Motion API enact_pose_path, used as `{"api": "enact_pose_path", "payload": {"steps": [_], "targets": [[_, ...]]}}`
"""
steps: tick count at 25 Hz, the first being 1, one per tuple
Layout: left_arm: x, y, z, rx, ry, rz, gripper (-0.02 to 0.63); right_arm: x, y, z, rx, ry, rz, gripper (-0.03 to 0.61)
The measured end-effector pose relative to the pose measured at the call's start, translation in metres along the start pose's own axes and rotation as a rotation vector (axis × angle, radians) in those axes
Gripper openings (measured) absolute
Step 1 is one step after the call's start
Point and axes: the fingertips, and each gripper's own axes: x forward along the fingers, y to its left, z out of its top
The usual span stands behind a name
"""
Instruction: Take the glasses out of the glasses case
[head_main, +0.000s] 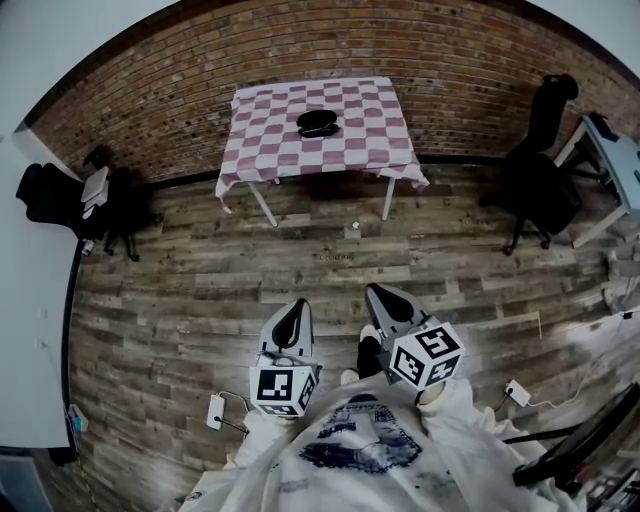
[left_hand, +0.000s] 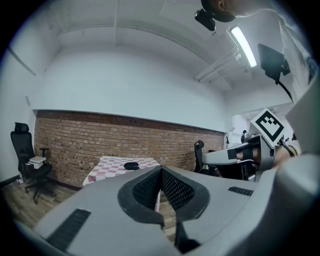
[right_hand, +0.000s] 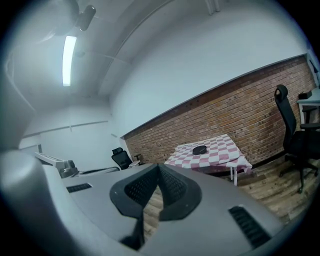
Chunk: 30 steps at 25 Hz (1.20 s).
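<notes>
A black glasses case (head_main: 318, 124) lies shut on a small table (head_main: 370, 150) with a pink and white checked cloth, against the brick wall across the room. It also shows as a dark lump, the case (left_hand: 131, 165), in the left gripper view and as the case (right_hand: 199, 149) in the right gripper view. My left gripper (head_main: 293, 314) and right gripper (head_main: 385, 298) are held close to my body, far from the table, both pointing toward it. Each has its jaws shut with nothing between them. The glasses are not visible.
Wood plank floor lies between me and the table. A black office chair (head_main: 70, 200) stands at the left by a white desk (head_main: 30, 300). Another black chair (head_main: 545, 170) and a desk (head_main: 612, 160) are at the right. Cables and a power strip (head_main: 517, 392) lie on the floor near me.
</notes>
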Motion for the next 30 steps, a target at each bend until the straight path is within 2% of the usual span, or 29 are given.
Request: {"api": "enact_pose_path", "payload": {"steps": [14, 20, 30], "targets": [[0.052, 0.043, -0.002, 0.000, 0.040, 0.026, 0.008, 0.067, -0.024, 0.019, 0.012, 0.001, 0.021, 0.014], [0.103, 0.064, 0.004, 0.007, 0.061, 0.031, 0.008, 0.108, -0.052, 0.036, -0.010, 0.011, 0.020, 0.014], [0.194, 0.074, 0.024, 0.028, 0.091, 0.027, 0.008, 0.165, -0.114, 0.078, 0.011, 0.010, 0.039, 0.014]]}}
